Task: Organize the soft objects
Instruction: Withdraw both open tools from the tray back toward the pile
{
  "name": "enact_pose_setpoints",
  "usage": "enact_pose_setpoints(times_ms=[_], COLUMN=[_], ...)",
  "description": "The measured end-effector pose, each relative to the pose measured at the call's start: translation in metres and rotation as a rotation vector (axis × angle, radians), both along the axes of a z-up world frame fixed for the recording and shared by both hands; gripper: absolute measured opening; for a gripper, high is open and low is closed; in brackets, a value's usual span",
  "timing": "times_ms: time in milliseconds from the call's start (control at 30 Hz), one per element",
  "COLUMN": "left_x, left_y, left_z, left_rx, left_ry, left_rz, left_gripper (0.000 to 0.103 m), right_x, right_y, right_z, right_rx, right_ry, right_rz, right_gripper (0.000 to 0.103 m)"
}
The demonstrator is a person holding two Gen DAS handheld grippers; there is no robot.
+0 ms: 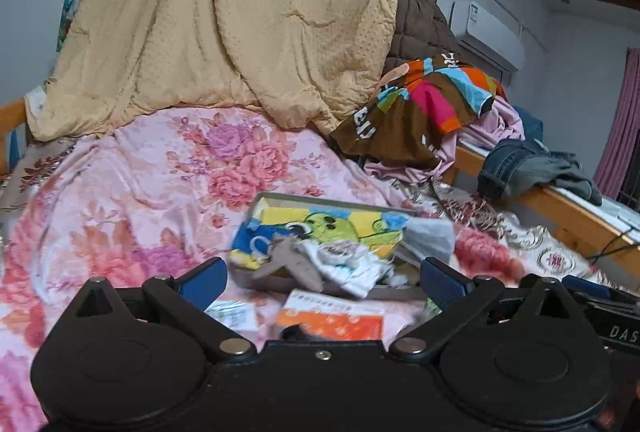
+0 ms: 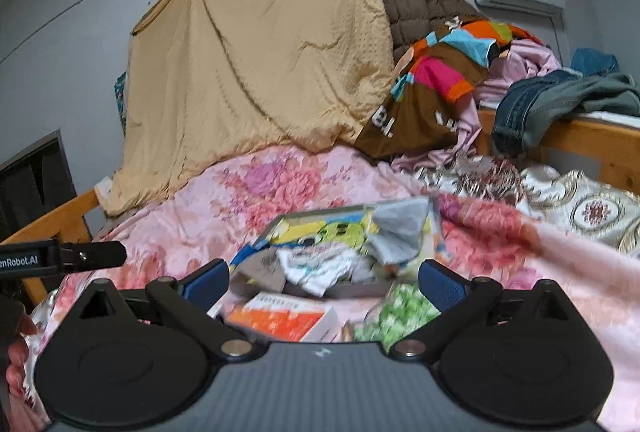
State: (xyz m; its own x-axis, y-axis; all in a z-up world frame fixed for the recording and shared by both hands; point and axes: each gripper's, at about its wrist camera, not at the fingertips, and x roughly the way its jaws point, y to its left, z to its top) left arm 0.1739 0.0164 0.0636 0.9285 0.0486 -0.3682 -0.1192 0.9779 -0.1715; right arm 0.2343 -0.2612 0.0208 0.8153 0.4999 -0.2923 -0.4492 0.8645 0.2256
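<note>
A shallow cartoon-printed box (image 1: 280, 210) (image 2: 288, 230) lies on the pink floral quilt (image 1: 132, 184) (image 2: 208, 208). Small crumpled cloths sit in it: a white printed one (image 1: 344, 264) (image 2: 320, 268), a grey one (image 1: 430, 238) (image 2: 400, 232) and a brownish one (image 1: 292, 260) (image 2: 262, 268). My left gripper (image 1: 324, 284) hangs open just short of the box, nothing between its blue pads. My right gripper (image 2: 324, 282) is open too, at the same distance from the box. An orange and white carton (image 1: 332, 316) (image 2: 284, 316) lies below both.
A tan blanket (image 1: 224, 20) (image 2: 260, 44) hangs on the wall behind. A clothes heap with a striped brown garment (image 1: 424, 104) (image 2: 432, 80) is piled at the right. Jeans (image 1: 516, 164) (image 2: 532, 104) drape over the wooden bed rail (image 1: 568, 216). A green packet (image 2: 404, 312) lies near the right pad.
</note>
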Motion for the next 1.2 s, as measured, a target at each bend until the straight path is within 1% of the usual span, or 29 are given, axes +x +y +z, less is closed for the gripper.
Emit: enact_pose_setpoints(times_ms=[167,267,400,500,600,667,800,967,1133,1200], left_x=[-0.031,-0.048,-0.071,-0.080,-0.082,-0.080,-0.077,-0.071,-0.061,-0.058], left_y=[0.020,0.030,0.045,0.052,0.058,0.060,0.059,0.058,0.056,0.057], left_z=[-0.010,-0.019,-0.037,-0.052,-0.059,-0.062,-0.067,-0.076,-0.082,-0.084], left_rx=[0.031,0.040,-0.006,-0.040,-0.087,-0.106,-0.103,-0.101,-0.097,-0.102], left_ry=[0.021,0.058,0.123,0.176,0.229,0.255,0.313,0.373,0.407,0.408], left_rz=[-0.008,-0.008,0.007,0.023,0.029,0.029,0.031,0.031,0.020,0.021], left_gripper=[0.102,0.102,0.102,0.102,0.102,0.102,0.102,0.102,0.102,0.102], right_x=[-0.020,-0.033,-0.050,-0.060,-0.067,-0.070,-0.070,-0.064,-0.056,-0.052], right_y=[0.012,0.020,0.032,0.040,0.045,0.050,0.059,0.066,0.072,0.075], right_z=[-0.009,-0.015,-0.023,-0.030,-0.036,-0.040,-0.048,-0.061,-0.071,-0.073], right_rx=[-0.053,-0.072,-0.115,-0.140,-0.166,-0.189,-0.222,-0.258,-0.275,-0.277], right_ry=[0.020,0.039,0.057,0.074,0.101,0.117,0.160,0.200,0.226,0.231], right_rz=[0.039,0.067,0.108,0.127,0.148,0.161,0.196,0.208,0.218,0.222], right_gripper=[0.103,0.103,0.103,0.103,0.103,0.103,0.103,0.103,0.103,0.103])
